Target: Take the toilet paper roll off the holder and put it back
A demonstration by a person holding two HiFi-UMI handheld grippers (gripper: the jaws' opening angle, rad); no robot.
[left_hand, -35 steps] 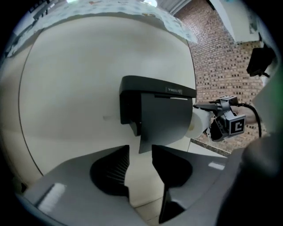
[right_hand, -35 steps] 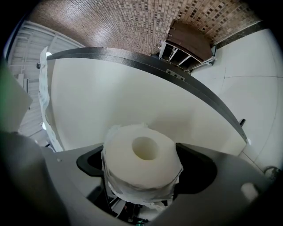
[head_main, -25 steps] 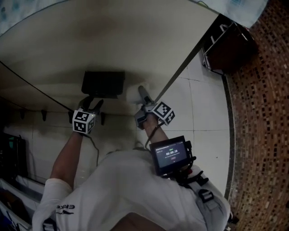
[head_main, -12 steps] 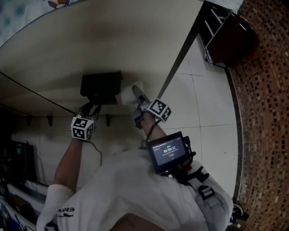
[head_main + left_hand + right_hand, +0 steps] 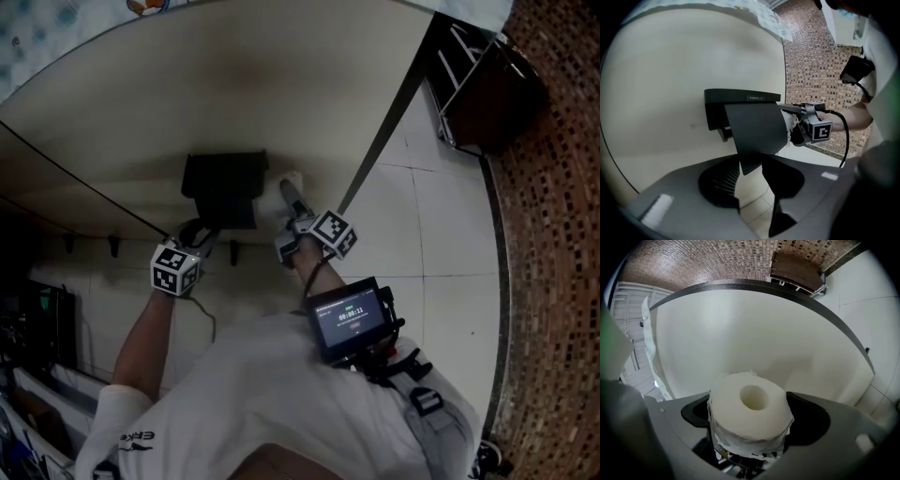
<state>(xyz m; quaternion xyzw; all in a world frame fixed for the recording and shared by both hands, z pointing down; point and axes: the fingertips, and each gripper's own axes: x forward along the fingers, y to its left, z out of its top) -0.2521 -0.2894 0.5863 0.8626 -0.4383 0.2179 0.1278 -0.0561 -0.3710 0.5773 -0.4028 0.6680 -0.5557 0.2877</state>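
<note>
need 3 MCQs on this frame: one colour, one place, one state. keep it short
1. What colour is the holder?
A) white B) chrome C) black
2. Where is the toilet paper roll?
A) hung on the holder B) between the right tongs C) nowhere in view
3. How does the holder's flap stand?
A) swung out from the wall B) flat against the wall C) broken off

Key:
1 C: body and flap are black against the cream wall.
2 B: the right gripper view shows the tongs clamped on it.
3 A: its lower corner reaches out to the left tongs.
</note>
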